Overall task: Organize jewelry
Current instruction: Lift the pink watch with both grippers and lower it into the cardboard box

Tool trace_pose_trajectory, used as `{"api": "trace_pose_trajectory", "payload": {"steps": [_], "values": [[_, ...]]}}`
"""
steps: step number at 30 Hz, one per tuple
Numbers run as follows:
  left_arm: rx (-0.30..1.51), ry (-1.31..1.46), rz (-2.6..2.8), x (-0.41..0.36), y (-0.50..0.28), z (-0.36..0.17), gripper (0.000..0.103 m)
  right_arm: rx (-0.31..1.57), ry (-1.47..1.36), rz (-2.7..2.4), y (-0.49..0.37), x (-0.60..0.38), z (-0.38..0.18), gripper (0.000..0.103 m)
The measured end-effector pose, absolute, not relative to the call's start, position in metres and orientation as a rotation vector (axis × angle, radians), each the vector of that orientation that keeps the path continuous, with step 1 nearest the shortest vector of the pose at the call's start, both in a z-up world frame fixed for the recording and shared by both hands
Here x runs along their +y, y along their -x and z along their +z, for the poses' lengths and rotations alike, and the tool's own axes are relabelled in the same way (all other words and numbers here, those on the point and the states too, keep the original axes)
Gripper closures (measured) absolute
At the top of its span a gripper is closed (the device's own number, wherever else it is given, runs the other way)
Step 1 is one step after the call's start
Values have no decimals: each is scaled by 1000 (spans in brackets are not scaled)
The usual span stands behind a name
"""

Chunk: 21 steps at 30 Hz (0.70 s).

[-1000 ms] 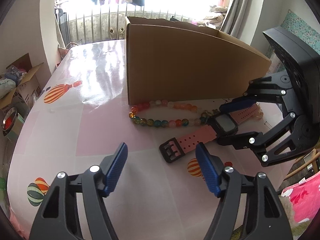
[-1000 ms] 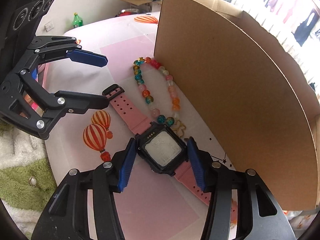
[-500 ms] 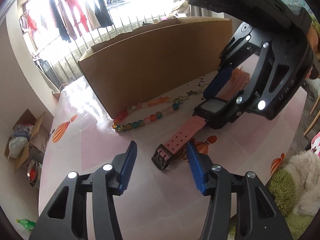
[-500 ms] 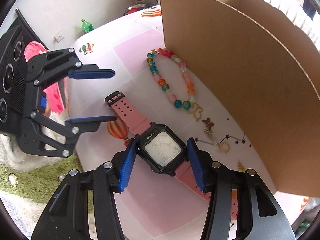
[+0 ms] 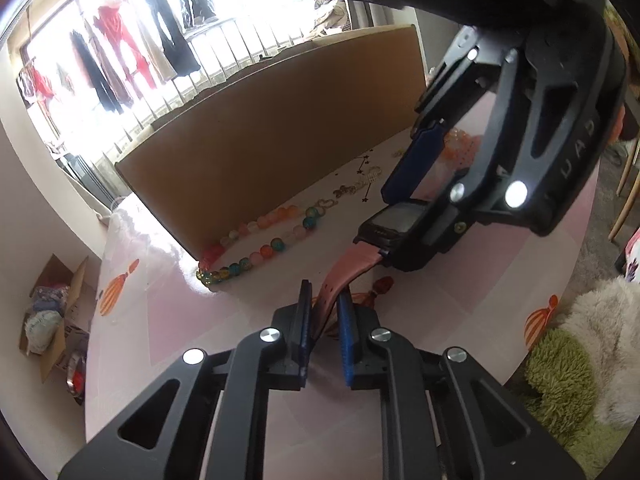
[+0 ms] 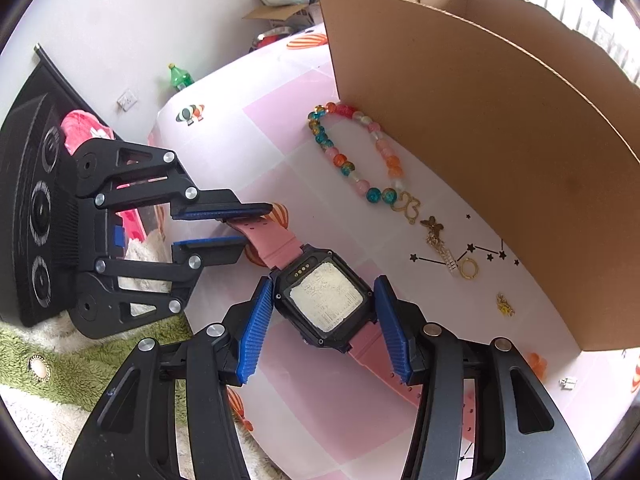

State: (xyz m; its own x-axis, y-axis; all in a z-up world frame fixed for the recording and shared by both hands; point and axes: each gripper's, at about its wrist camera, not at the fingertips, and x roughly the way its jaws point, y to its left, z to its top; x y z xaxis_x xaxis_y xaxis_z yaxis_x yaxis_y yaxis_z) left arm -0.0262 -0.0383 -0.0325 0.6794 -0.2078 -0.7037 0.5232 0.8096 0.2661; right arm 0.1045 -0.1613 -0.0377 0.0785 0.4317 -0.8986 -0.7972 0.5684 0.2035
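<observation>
Since half a second ago: left gripper [image 5: 325, 312] has narrowed from wide open onto the buckle end of the pink strap; right gripper [image 6: 324, 322] keeps its hold on the watch case.

Surroundings: cardboard box [image 6: 500, 128], open-topped, stands on the desk [image 6: 256, 148] beyond and to the right of the right jaws, its wall close behind the jewelry. Beaded bracelet [image 6: 356, 152] lies against the foot of that wall, ahead of the right jaws. Gold charms [image 6: 440, 240] lie strung out beside the bracelet, between watch and box. Green bottle [image 6: 180, 76] stands on the floor past the far desk edge. Green fluffy rug [image 5: 560, 364] shows below the desk.

Left jaws: nearly closed, blue pads pressing either side of the strap end.

Right jaws: part open, pads touching the two sides of the watch [image 6: 324, 296] case.

Watch: spans both grippers, case between the right jaws with its back upward, one strap running to the left jaws, the other trailing under the right gripper.
</observation>
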Motion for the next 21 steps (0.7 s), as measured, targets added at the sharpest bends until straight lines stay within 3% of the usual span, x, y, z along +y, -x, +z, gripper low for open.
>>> {"api": "trace_pose_trajectory", "payload": {"steps": [12,14,18,21], "values": [[921,-107,-466,17,-30,-25,97,1010,568,796,-80,-165,-46,55],[936,-96,-458,19,-33,-28,97,985,583,760,-77,-169,-44,60],[942,-97,-446,17,-31,-26,97,945,598,669,-76,-177,-40,87],[953,-88,-432,16,-29,-23,98,919,558,627,-77,-185,-33,99]]}}
